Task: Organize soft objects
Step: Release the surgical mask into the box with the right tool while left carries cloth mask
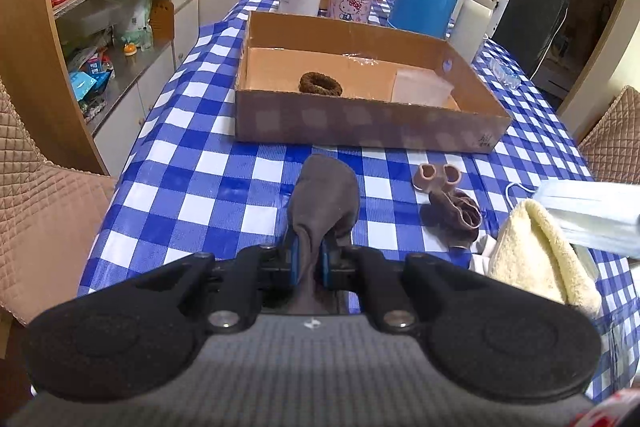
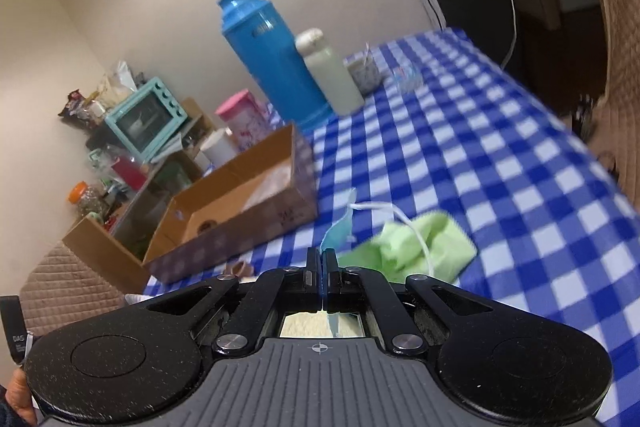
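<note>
The left gripper pinches a grey sock above the desk; the right gripper pinches a blue mask. Carry both well clear over the box wall before releasing, so nothing snags.

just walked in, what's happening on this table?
A person is sorting soft items with two handheld grippers. The left gripper is shut on a grey sock; the right gripper pinches a blue face mask. The cardboard box ahead already holds a brown scrunchie.
</note>
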The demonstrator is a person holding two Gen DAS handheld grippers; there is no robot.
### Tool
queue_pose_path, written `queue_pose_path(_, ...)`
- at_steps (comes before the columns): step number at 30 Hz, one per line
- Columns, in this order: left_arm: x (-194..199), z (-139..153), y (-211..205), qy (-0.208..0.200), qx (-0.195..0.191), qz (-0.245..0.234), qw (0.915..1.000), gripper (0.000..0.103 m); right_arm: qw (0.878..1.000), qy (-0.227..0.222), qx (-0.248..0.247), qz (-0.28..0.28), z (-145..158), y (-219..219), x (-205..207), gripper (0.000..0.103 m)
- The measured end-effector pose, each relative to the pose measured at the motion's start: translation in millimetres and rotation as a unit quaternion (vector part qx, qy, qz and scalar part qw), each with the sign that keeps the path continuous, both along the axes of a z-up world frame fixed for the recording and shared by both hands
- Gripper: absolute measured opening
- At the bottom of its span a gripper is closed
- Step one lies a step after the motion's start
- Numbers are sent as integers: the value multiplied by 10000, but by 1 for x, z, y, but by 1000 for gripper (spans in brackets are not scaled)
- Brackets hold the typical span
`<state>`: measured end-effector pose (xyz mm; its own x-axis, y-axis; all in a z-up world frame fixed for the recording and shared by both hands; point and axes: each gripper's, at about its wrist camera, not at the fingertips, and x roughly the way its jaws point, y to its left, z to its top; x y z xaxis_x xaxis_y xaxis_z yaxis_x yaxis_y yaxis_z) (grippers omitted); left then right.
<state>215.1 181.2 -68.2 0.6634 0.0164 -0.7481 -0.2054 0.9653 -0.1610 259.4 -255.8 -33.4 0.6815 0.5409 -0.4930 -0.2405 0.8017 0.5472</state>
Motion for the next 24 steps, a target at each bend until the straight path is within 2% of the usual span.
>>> queue_pose_path(4, -1, -3, 0, 53, -43, 25, 10000, 9, 9994, 347, -54, 56, -18, 8, 8, 1)
queue_pose_path(8, -1, -3, 1, 70, -35, 57, 10000, 9, 9985, 508, -171, 60, -34, 18, 14, 1)
queue_pose_path(11, -2, -1, 2, 35, -26, 92, 9999, 9, 9989, 457, -83, 31, -39, 19, 16, 1)
queue_pose_path(16, -2, 5, 6, -5, 5, 149, 9999, 9, 9996, 264, -20, 14, -32, 16, 14, 0)
queue_pose_path(24, 6, 24, 9, -223, 56, 98, 9997, 9, 9992, -212, 315, 138, 4, 14, 17, 0)
